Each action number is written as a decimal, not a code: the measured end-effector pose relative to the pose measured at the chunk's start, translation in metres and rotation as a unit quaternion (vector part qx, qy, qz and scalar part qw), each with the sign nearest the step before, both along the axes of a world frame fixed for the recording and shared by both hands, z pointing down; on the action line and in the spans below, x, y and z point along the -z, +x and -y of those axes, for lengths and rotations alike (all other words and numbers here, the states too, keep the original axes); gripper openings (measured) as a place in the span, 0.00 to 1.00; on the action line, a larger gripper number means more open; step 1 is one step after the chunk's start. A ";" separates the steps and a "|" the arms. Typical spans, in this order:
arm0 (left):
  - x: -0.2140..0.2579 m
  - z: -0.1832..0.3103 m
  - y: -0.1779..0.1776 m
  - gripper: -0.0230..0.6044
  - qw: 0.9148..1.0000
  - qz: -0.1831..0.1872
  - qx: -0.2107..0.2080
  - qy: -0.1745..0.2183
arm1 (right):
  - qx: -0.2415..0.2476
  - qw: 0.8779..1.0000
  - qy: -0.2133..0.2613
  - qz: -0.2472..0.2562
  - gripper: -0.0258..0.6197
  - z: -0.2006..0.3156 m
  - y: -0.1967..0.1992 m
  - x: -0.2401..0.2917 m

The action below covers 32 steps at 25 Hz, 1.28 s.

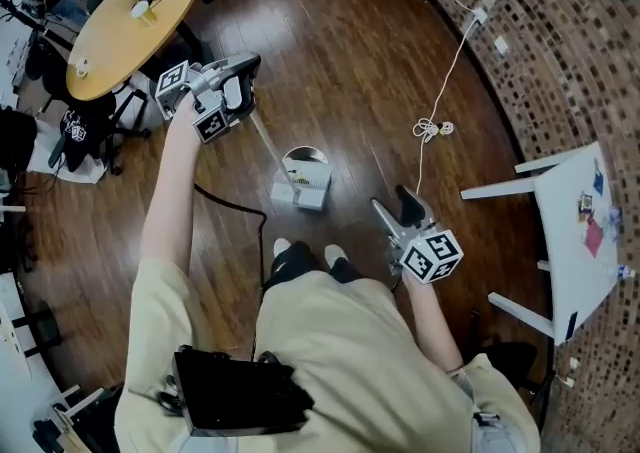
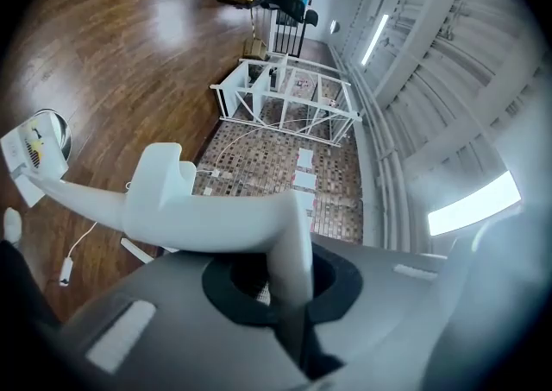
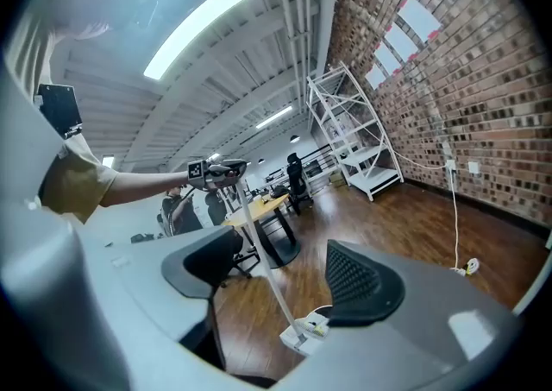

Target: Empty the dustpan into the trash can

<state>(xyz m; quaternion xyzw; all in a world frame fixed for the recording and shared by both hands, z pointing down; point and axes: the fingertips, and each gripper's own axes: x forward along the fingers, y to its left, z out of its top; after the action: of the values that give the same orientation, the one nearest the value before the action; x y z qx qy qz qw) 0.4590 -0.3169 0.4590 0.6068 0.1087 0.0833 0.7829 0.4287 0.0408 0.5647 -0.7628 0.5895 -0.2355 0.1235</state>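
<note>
My left gripper (image 1: 243, 81) (image 2: 289, 294) is shut on the top of the dustpan's long white handle (image 1: 265, 136) (image 2: 198, 217), held out at arm's length. The handle slopes down to the white dustpan (image 1: 300, 191) (image 2: 24, 160) near my feet. The round white trash can (image 1: 305, 154) (image 2: 53, 126) stands right behind the pan, touching or nearly so. My right gripper (image 1: 398, 209) (image 3: 285, 286) hovers to the right of the pan with its black pads (image 3: 362, 281) apart and nothing between them. In the right gripper view the dustpan (image 3: 306, 333) and left gripper (image 3: 216, 171) show ahead.
A round wooden table (image 1: 130, 21) with office chairs stands at the far left. At the right is a white table (image 1: 580, 231) by the brick wall. A white cable (image 1: 435, 128) lies on the wood floor, and a black cord (image 1: 230, 206) runs near my left leg.
</note>
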 end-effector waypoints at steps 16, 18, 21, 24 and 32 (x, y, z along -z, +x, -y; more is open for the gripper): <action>-0.003 0.096 0.061 0.04 0.996 -0.065 -0.011 -0.053 | -0.029 0.998 0.009 -0.055 0.54 0.147 0.050 0.049; -0.006 0.110 0.067 0.04 0.995 -0.076 0.000 -0.061 | -0.028 0.998 0.006 -0.056 0.54 0.157 0.056 0.049; -0.011 0.126 0.079 0.04 0.994 -0.080 0.011 -0.070 | -0.020 0.998 0.000 -0.053 0.54 0.171 0.069 0.044; -0.018 0.144 0.096 0.04 0.994 -0.077 0.020 -0.077 | -0.009 0.999 0.000 -0.045 0.54 0.187 0.087 0.040; -0.057 0.206 0.156 0.04 0.992 -0.038 0.078 -0.092 | 0.068 0.997 -0.002 -0.020 0.54 0.235 0.137 0.025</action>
<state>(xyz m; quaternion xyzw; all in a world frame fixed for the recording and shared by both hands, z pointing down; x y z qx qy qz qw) 0.6147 -0.5228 0.5161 0.5412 0.0974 -0.0115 0.8351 0.5658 -0.1942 0.5398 -0.7257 0.6417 -0.2296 0.0938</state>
